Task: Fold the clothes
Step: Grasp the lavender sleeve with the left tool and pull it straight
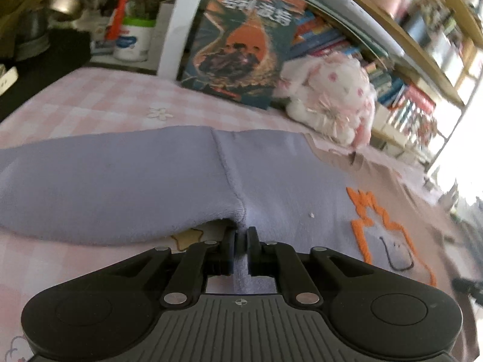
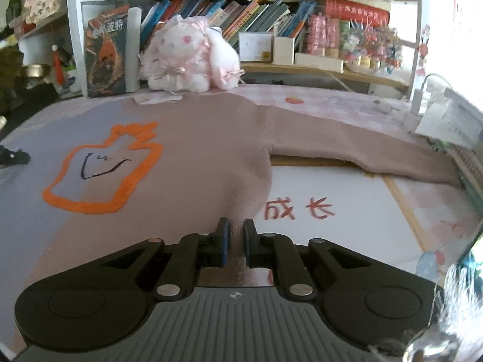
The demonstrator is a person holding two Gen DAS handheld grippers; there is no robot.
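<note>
While it lies spread flat on the pink checked bedsheet (image 1: 99, 96), the 2-tone sweater (image 2: 196, 150) looks soft, light and floppy. The left gripper (image 1: 240, 235) pinches its lilac near hem below the left sleeve; the right gripper (image 2: 235, 229) pinches the beige near hem, both sensible holds.

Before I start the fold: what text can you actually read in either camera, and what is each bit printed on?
"成长": red characters on the white mat beside the sweater.
"哈利·波特": title on the book cover, blurred, so read with some doubt.
Book spines, red box and white tub: too small or blurred to read.
</note>
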